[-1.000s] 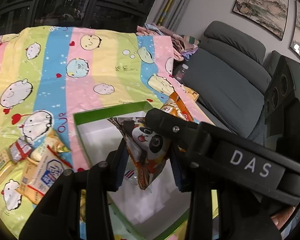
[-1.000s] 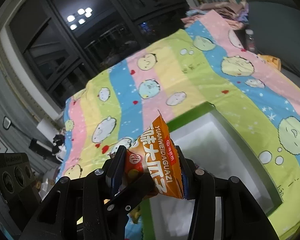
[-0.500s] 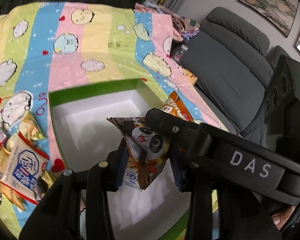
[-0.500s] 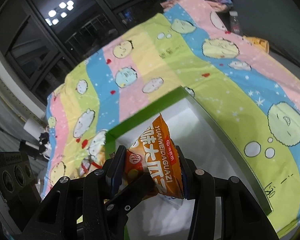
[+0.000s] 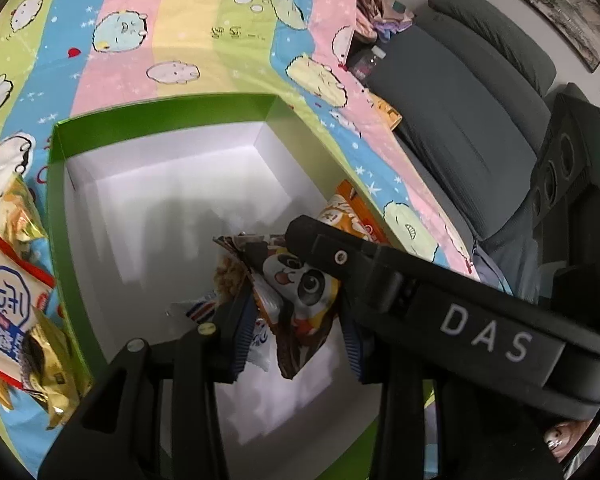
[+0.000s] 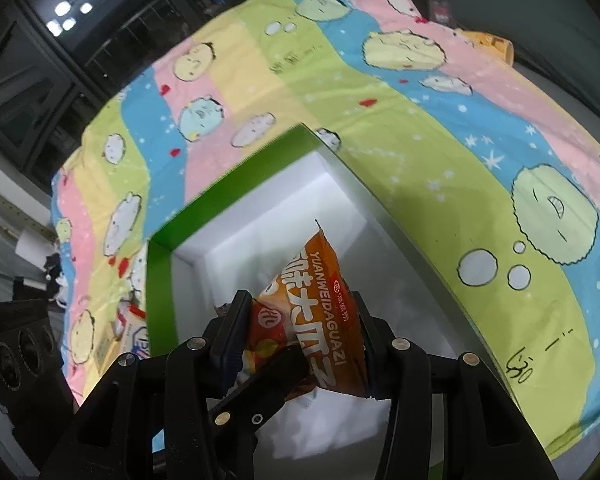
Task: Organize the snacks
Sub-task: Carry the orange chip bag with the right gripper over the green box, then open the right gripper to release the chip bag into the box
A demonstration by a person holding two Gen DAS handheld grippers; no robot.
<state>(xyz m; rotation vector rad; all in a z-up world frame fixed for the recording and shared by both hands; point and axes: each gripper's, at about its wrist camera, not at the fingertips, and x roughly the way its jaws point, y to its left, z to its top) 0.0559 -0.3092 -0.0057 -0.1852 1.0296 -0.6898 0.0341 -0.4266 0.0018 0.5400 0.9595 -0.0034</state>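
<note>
Green-rimmed, white inside, the box [image 5: 56, 208] sits under both grippers. My left gripper [image 5: 296, 328] pinches the panda packet [image 5: 300, 284], my right gripper [image 6: 300, 332] the orange seed packet [image 6: 324, 312], both above the box floor, I think. I'd lower them flat side by side before releasing; both are crinkly foil.

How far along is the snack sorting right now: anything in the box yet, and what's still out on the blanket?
Done: nothing clearly lies in the green box; its white floor looks bare.
In hand: the left claw grips a panda packet and the right claw an orange seed packet, both above the box interior.
Left: release both, then collect the loose packets beside the box on the striped blanket.
</note>
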